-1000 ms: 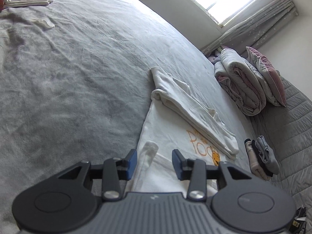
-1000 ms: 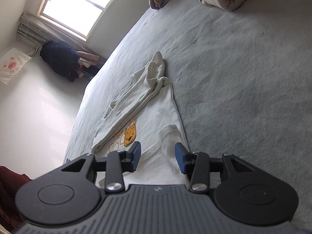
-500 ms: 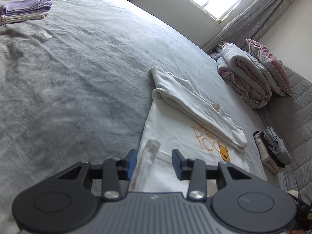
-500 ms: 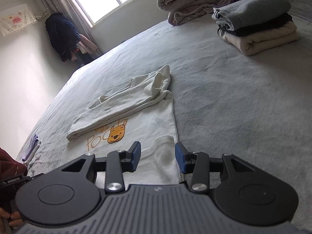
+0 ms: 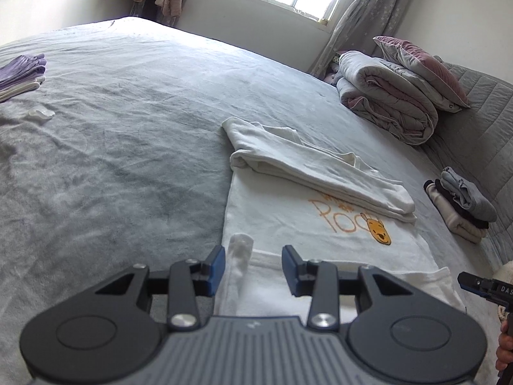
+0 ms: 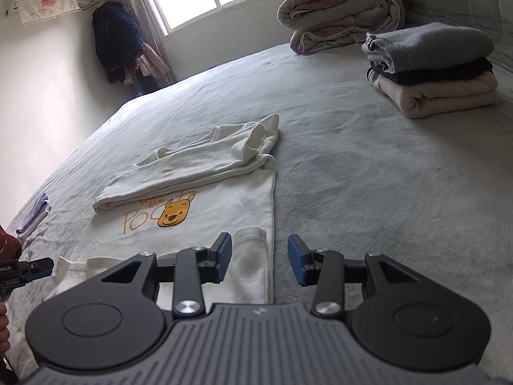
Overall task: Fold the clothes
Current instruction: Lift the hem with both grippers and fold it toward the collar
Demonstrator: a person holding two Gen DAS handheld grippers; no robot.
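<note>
A: Where is the shirt?

B: A white long-sleeved shirt (image 5: 288,224) with an orange bear print (image 6: 174,213) lies flat on the grey bed (image 5: 112,160), partly folded. One side and its sleeve are doubled over along the far edge, just above the print. A second sleeve is folded across the near edge.

A: And the left claw (image 5: 253,268)?

B: It hovers over the near left corner of the shirt. Its blue pads stand partly apart, with a folded cuff (image 5: 240,250) in the gap. The pads press on nothing that I can see.

A: The right claw (image 6: 259,258)?

B: Much the same at the other near corner. It is partly open, the other cuff (image 6: 251,256) lies by its left pad, and bare bed shows under its right pad. It grips nothing.

A: What else is on the bed?

B: A stack of folded sweaters (image 6: 433,67), grey over black over cream, sits well to the right. A rolled quilt (image 5: 388,96) and a pillow (image 5: 423,67) lie by the window. Folded purple clothes (image 5: 22,70) sit far left.
</note>
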